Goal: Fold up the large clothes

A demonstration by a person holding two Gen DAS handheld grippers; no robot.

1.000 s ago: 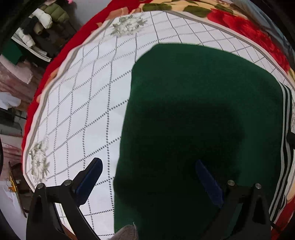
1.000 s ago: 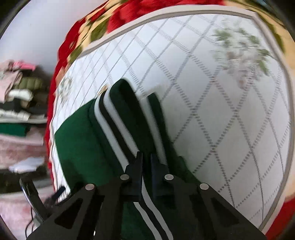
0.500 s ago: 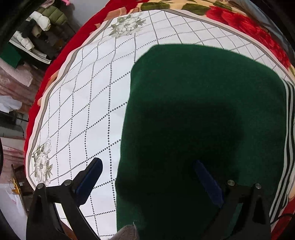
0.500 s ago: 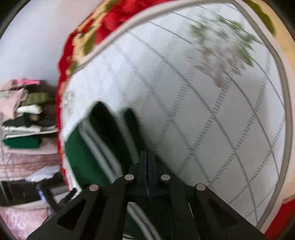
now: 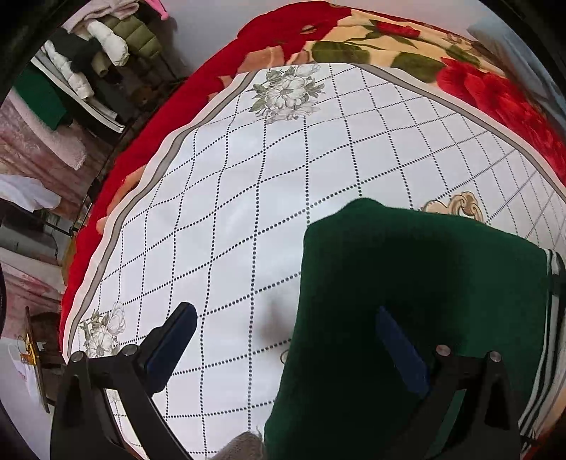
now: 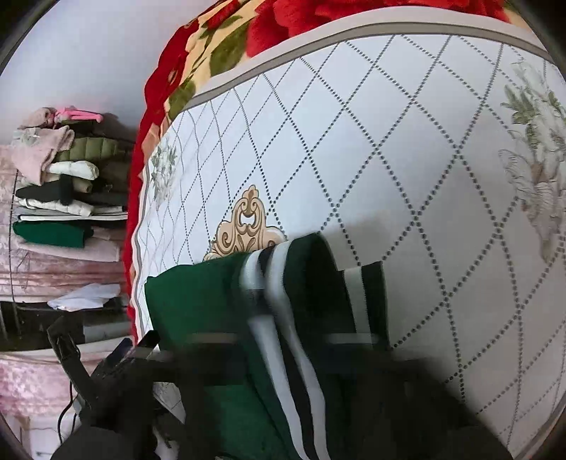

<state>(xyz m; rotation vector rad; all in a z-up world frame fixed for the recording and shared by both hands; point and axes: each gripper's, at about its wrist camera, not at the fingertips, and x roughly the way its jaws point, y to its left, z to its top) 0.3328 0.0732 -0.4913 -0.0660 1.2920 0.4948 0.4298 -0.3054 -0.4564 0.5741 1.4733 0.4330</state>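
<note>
White quilted cover [image 5: 283,198], crossed by dotted diamond lines and printed with pale flowers, took up most of both views. It lay over a red floral blanket [image 5: 290,32] that showed along its far and side edges.

The green garment [image 5: 442,283] lay on the cover in a folded block. In the left wrist view it filled the lower right, its near edge running down toward the camera. A gold ornament [image 6: 247,223] printed on the cover sat just beyond the garment's far edge. The garment's white and black striped band [image 6: 283,283] ran along one side, rising in a loose hump and trailing down toward the right wrist camera.

Beside the blanket, an open shelf [image 6: 106,217] held stacked clothes: pink, olive and cream pieces on top and a folded green piece [image 6: 49,231] lower down.

The left gripper [image 5: 284,315] hung over the garment's near edge with its jaws wide apart. One blue-padded finger stood over the cover, the other over the green cloth, and neither pressed on anything.

The right gripper [image 6: 283,339] was a dark blur, jaws together. The striped band ran down into it, but I could not tell whether it pinched the cloth.
</note>
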